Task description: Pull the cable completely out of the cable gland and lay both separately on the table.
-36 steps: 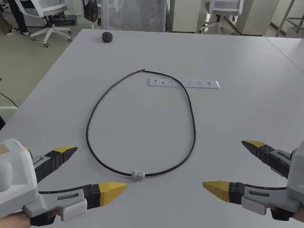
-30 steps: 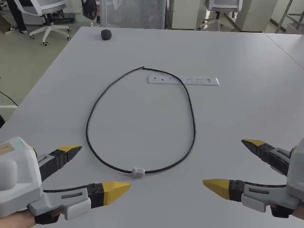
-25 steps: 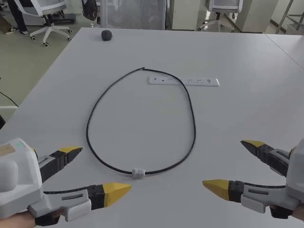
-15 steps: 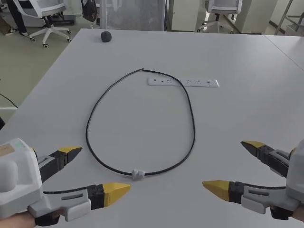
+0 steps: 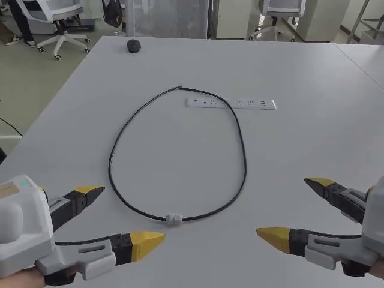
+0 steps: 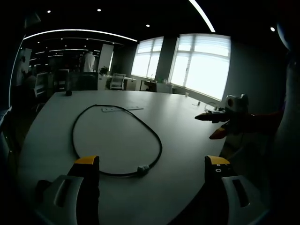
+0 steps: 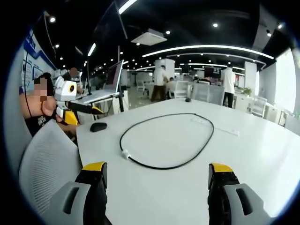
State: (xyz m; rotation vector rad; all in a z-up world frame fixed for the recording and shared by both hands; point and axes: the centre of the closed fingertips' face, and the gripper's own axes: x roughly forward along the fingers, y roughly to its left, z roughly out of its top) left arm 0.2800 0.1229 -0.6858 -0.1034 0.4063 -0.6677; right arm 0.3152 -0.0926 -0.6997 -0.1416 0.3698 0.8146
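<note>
Left gripper [image 5: 129, 213]: low at the bench's [image 5: 312, 90] near edge, jaws wide apart, empty | Right gripper [image 5: 284, 206]: same edge, jaws apart, empty | Black cable [image 5: 243, 150]: looped mid-bench, white cable gland [image 5: 173, 219] threaded on its near side, between both grippers

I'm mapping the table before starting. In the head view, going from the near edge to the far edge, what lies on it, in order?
Cable gland → power strip → small dark object near the far edge.

No legible text or labels.
</note>
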